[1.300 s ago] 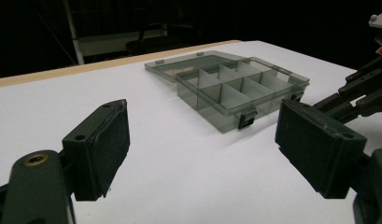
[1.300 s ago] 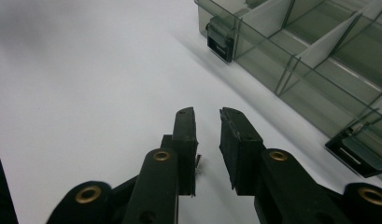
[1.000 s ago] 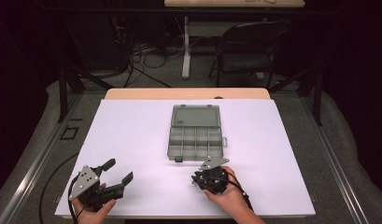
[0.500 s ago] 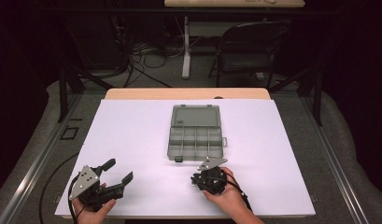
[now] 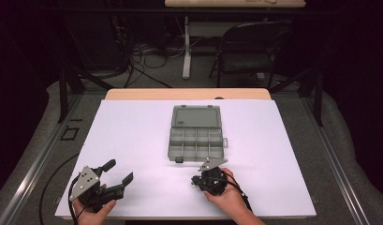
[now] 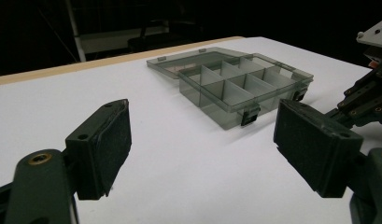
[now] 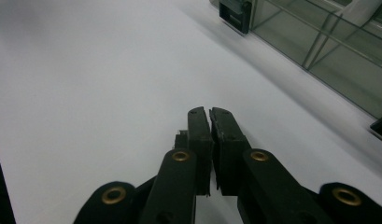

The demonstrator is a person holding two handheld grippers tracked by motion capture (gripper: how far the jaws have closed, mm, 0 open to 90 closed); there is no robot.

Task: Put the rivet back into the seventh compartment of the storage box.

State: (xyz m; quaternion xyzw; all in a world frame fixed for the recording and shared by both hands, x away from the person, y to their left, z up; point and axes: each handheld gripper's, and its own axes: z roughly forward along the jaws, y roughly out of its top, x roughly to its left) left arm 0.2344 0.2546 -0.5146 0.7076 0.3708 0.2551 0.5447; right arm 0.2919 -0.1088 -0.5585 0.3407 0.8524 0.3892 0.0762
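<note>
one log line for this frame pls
left gripper: open, empty, on table | right gripper: jaws just closed, nothing between | organizer box: lid open, untouched, ahead of right gripper

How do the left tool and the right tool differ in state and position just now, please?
The left tool stands wide open with nothing between its pads, while the right tool is shut, its jaws having just closed on nothing. The left tool sits near the table's front left corner, far from the box; the right tool lies just in front of the box. Both are hand-held and low over the table.
</note>
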